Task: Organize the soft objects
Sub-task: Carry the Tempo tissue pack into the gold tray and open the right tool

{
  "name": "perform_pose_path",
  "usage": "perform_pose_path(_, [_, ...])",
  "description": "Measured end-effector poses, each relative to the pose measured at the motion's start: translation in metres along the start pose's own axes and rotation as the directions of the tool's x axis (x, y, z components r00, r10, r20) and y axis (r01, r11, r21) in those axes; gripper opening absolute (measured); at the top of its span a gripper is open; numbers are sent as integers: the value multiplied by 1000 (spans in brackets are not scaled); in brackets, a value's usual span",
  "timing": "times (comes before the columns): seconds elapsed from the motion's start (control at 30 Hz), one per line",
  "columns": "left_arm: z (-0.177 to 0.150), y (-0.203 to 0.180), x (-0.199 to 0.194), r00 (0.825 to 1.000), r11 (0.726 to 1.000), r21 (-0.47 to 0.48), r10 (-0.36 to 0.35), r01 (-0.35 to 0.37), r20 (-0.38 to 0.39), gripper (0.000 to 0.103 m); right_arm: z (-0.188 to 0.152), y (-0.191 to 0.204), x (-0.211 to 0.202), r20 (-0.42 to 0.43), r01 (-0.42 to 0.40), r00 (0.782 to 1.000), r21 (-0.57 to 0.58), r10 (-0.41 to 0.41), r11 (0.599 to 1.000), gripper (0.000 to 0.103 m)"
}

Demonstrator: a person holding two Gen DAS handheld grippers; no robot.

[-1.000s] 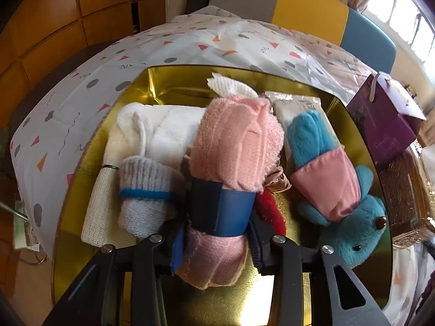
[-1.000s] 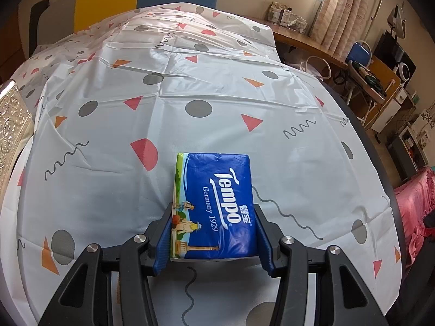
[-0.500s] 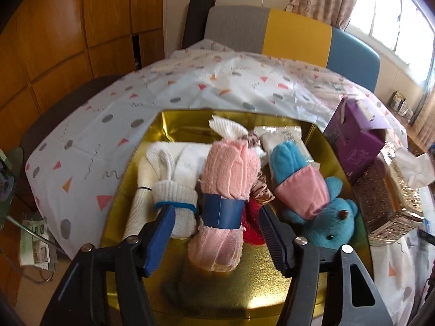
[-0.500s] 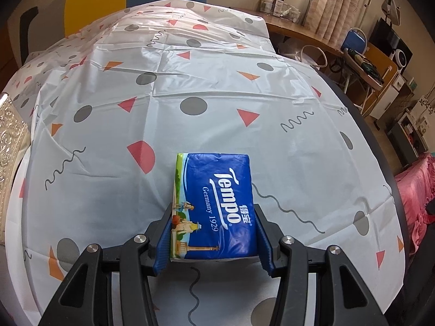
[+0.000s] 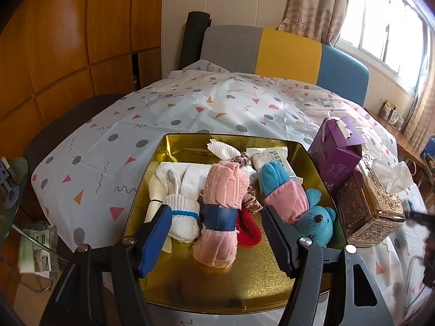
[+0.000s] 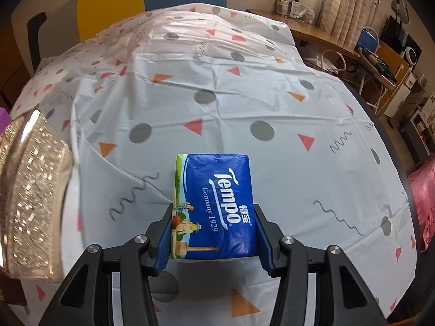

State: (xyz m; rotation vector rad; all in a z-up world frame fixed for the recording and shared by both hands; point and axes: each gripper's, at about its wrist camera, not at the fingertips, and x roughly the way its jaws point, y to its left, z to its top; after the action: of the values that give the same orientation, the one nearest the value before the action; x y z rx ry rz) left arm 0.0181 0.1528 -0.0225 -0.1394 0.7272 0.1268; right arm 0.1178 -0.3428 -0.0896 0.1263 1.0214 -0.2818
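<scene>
1 blue pack (image 6: 214, 206) reading "Tempo Germany 1929", clamped in right tool (image 6: 213, 240)

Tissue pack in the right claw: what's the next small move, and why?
Probably carry the tissue pack left toward the gold tray. The right claw is shut on it above the tablecloth, while the left claw hangs open over the tray, holding nothing.
</scene>
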Motion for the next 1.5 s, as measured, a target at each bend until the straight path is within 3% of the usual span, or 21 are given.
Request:
perform_pose_path(0.33, [-1,9,-6,1000,1000,-21,16,-15,13,72,60,75,-69,165,-99,979,-112,117,989,52])
perform_pose_path(0.53, [-2,15,-7,1000,999,-38,24,-23,15,72,75,131,-133,281,-180,930,-219,238,959,52])
perform_pose_path(0.7, [-2,22,-8,999,998,-53,37,-36,15,73,62,187,-172,303,-246,884,-351,358,904,52])
perform_pose_path(0.9, [-2,32,-8,998,995,-77,61,-60,14,74,20,253,-184,215,-336,850,-483,481,809,52])
perform_pose_path(1.13, [-4,51,-8,995,988,-120,98,-96,10,76,-47,318,-157,9,-450,837,-555,546,700,52])
perform_pose_path(1.33, [-6,59,-8,992,983,-134,125,-124,1,81,-85,355,-113,-147,-502,850,-522,507,690,53])
perform_pose_path(1.5, [-5,57,-12,990,983,-122,138,-134,26,91,-107,366,-98,-167,-478,866,-554,472,682,55])
